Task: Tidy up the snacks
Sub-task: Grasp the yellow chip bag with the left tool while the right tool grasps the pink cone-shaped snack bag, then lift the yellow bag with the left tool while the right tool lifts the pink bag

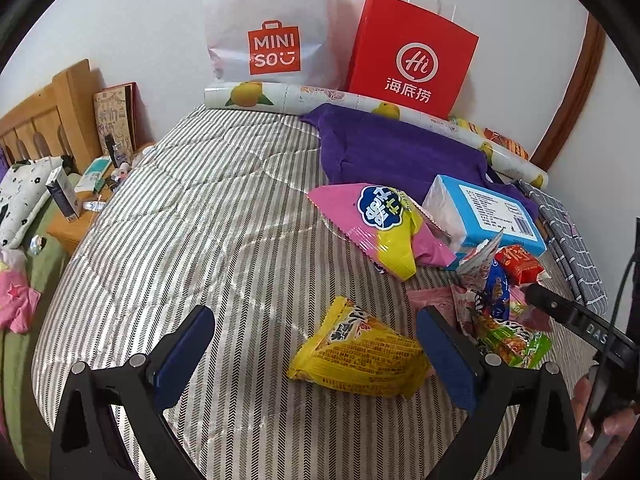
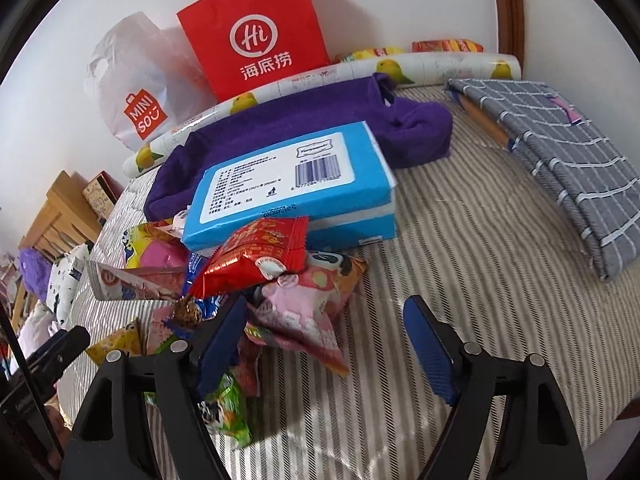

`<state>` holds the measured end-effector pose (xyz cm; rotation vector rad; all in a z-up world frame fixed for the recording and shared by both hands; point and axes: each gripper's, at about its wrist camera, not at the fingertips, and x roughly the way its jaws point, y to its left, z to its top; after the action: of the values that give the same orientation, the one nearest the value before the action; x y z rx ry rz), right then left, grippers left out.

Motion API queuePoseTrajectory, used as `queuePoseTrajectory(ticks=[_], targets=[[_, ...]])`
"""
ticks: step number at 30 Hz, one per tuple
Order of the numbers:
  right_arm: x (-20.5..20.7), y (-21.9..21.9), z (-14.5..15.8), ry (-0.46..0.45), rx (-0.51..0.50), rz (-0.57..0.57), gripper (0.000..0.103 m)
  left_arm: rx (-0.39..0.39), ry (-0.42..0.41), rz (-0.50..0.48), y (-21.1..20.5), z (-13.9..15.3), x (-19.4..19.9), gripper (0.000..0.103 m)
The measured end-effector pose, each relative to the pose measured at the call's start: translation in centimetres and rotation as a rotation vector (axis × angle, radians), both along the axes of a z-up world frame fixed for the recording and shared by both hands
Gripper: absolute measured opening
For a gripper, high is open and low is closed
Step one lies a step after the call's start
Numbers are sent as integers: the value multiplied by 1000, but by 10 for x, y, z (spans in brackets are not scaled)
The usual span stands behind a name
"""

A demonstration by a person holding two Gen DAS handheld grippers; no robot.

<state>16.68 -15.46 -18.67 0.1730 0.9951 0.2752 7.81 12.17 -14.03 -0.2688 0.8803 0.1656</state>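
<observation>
Yellow snack packet [image 1: 358, 354] between wide left fingers [image 1: 184, 360] | right fingers [image 2: 426, 350] wide, empty

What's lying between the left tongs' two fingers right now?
A yellow snack packet, lying on the striped bedcover nearer the right finger; the left wrist view shows it.

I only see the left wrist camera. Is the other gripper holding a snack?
Observer: No, the right gripper is open and holds nothing.
Child: What's in front of it?
Observer: A pink packet at the edge of the snack pile lies just beside its left finger.
Child: Anything on the blue pack I can't see?
Observer: Yes, the blue pack has a row of printed digits along its near side.
</observation>
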Motion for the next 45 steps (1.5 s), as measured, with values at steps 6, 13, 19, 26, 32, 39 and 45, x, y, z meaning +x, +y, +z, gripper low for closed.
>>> queuePoseTrajectory(ticks=[6, 13, 19, 26, 32, 39, 45], targets=[[7, 14, -7, 28, 29, 42, 61, -11, -11, -27, 1, -1, -3, 101], [-2, 14, 1, -29, -35, 60, 47, -26, -31, -93, -8, 3, -7, 101], [-13, -7, 11, -71, -70, 35, 45, 17, 3, -123, -23, -8, -1, 101], [-25, -40, 9, -80, -124, 17, 46, 36, 43, -131, -30, -24, 5, 94], [-24, -61, -6, -40, -69, 20, 57, 40, 61, -146, -35, -33, 10, 63], [-13, -55, -19, -34, -71, 17, 73, 44, 42, -150, -30, -23, 15, 57], [-11, -47, -18, -89, -98, 60, 54, 103, 30, -129, -22, -18, 31, 56]])
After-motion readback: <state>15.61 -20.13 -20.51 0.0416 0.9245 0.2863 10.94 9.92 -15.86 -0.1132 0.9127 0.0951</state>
